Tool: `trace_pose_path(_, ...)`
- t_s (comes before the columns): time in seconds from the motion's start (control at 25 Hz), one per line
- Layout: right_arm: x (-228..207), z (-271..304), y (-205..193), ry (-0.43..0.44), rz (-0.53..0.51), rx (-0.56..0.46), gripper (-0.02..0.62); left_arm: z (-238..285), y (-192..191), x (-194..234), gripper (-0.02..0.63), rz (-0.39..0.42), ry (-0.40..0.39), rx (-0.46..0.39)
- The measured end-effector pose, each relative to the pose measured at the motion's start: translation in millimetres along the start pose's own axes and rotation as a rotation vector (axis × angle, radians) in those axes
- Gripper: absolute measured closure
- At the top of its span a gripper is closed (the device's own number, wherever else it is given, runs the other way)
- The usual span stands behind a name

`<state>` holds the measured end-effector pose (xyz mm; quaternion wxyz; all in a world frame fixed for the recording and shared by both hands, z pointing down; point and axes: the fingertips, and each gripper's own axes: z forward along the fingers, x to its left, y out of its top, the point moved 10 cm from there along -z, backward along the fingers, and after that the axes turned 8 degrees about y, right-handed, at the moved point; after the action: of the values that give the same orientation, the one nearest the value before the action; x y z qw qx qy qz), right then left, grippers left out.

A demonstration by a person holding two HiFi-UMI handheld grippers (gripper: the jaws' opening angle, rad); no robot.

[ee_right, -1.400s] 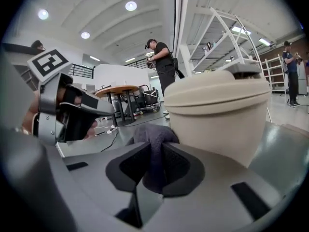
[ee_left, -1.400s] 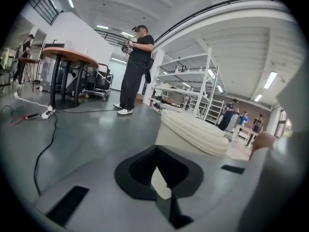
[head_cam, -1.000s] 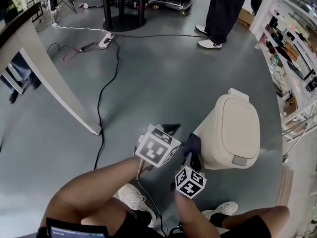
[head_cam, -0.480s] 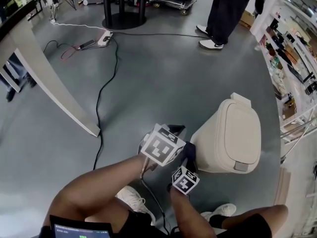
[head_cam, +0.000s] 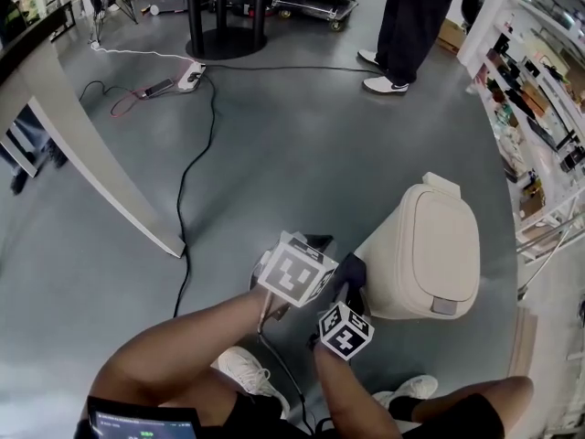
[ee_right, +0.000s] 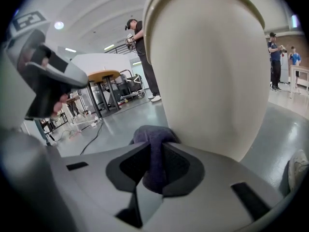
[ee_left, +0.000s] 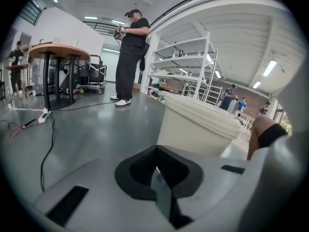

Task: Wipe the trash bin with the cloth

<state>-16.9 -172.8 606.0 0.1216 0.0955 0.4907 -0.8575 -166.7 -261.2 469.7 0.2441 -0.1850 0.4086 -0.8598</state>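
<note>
— What has the right gripper (ee_right: pixel 155 153) got?
— Its jaws are clenched on a purple cloth (ee_right: pixel 153 135). The bunched end pokes out past the tips and presses against the cream side wall of the bin (ee_right: pixel 212 71).
— And the left gripper (ee_left: pixel 155 164)?
— Jaws together, nothing between them. It hangs just beside the right one, aimed toward the bin but apart from it.
— Where does the bin stand?
— On the grey floor (head_cam: pixel 274 154), lid down, at the person's front right, near their white shoe (head_cam: pixel 409 387). Shelves (head_cam: pixel 539 90) stand beyond it. A black cable (head_cam: pixel 187 176) runs over the floor to the left, and another person (head_cam: pixel 411 16) stands well apart.
</note>
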Motion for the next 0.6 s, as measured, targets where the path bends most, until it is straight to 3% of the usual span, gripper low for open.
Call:
trace_pose_path(0.28,28,-28,55,0.095,0.028,-0.139,0.526,-6,7,-2,0.604,0.154,0.071,-0.053)
trace_pose_path(0.6,42,-40,88,0.116,0.106,-0.290,0.526,-14,8,3,0.604,0.120,0.074,-0.060)
